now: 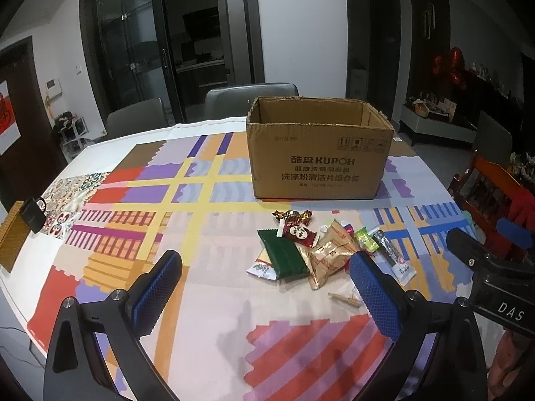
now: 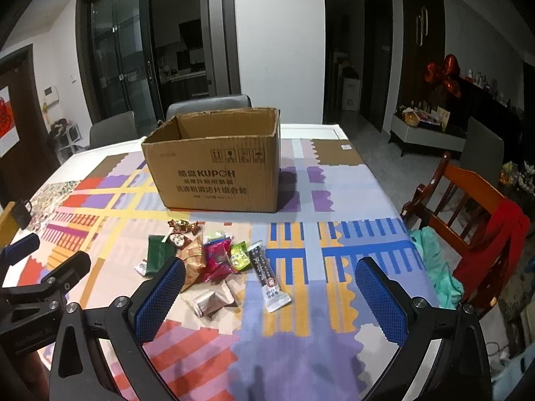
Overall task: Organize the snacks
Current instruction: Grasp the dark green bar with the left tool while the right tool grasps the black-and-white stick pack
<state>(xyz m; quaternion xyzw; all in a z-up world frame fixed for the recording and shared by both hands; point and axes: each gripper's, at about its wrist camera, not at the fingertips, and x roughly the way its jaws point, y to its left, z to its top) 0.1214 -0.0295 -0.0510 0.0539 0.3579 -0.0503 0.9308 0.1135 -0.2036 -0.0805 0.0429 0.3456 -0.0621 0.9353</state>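
A pile of wrapped snacks (image 1: 307,250) (image 2: 207,257) lies on the patterned tablecloth in front of an open cardboard box (image 1: 319,148) (image 2: 214,163). The pile holds a green packet (image 1: 284,254), a gold packet (image 1: 329,257) and a black-and-white bar (image 2: 267,275). My left gripper (image 1: 267,277) hovers open just short of the pile, nothing between its blue pads. My right gripper (image 2: 271,287) is open too, with the bar and a clear-wrapped brown snack (image 2: 214,302) lying between its fingers on the table. Nothing shows inside the box from here.
A wooden chair (image 2: 468,207) with red and teal cloths stands at the table's right edge. Grey chairs (image 1: 247,98) sit behind the box. A woven mat with a black clip (image 1: 20,230) lies at the left edge.
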